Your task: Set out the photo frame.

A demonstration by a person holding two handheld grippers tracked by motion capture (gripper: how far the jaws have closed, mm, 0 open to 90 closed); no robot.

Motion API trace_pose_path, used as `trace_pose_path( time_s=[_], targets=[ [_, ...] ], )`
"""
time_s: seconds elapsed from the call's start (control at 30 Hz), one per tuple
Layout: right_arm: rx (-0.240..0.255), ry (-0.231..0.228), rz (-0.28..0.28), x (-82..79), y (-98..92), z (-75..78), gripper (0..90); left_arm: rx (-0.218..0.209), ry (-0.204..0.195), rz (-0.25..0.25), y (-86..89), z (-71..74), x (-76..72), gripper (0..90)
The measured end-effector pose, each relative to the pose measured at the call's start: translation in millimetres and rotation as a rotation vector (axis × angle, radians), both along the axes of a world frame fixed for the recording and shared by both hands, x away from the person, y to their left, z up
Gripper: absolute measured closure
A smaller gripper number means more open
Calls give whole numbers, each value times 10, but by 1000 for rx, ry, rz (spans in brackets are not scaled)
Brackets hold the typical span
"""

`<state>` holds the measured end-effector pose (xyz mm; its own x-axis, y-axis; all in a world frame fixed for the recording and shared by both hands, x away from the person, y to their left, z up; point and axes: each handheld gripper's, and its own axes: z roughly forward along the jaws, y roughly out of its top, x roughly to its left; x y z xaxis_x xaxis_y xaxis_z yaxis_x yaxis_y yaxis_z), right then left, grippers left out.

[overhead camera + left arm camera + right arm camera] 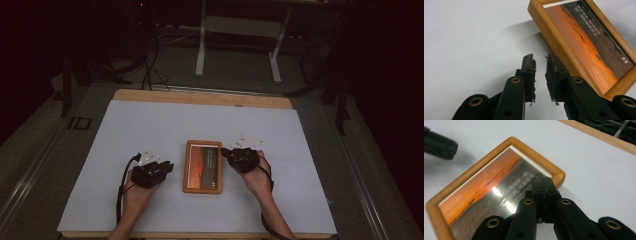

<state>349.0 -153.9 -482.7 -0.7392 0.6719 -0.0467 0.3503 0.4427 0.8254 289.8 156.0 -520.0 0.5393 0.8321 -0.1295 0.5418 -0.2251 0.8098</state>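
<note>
One white table cover (150, 125) lying broad with open room all around, wooden picture frame (202, 166) holding an orange sunset print at centre, left gripper (167, 167) at nine o'clock, jaws slightly parted on nothing, right gripper (225, 151) at two o'clock, jaws pressed together above the glass.

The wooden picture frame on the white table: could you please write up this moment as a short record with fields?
item: wooden picture frame, orange sunset print with text, behind glass
pose: lying flat, face up, long side running away from the person
surface: white table
left gripper: beside the frame's left edge, fingers slightly parted, nothing between them
right gripper: over the frame's far right corner, fingers shut together, holding nothing
contact: cannot tell whether the right gripper touches the frame
background: white stand legs on the floor behind the table
</note>
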Motion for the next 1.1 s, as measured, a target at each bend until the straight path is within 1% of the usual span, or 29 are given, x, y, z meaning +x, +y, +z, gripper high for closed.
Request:
trace_pose_path(
  time_s=[0.07,0.13,0.43,0.77,0.87,1.1],
  targets=[
    [1,-3,-7,78,81,-2,899,5,-4,2,3,1,-1,758],
    [0,-4,-8,118,125,-8,899,8,-6,4,7,1,0,757],
    [-16,-1,-27,259,241,-68,899,17,-7,7,12,-6,9,746],
    [-37,0,-35,326,263,-127,899,25,-8,10,0,-12,12,740],
    [-34,2,-37,336,258,-139,899,29,-9,9,-5,-14,13,740],
    [-48,-10,-37,335,264,-139,899,32,-10,8,-17,-16,10,739]
  ],
)
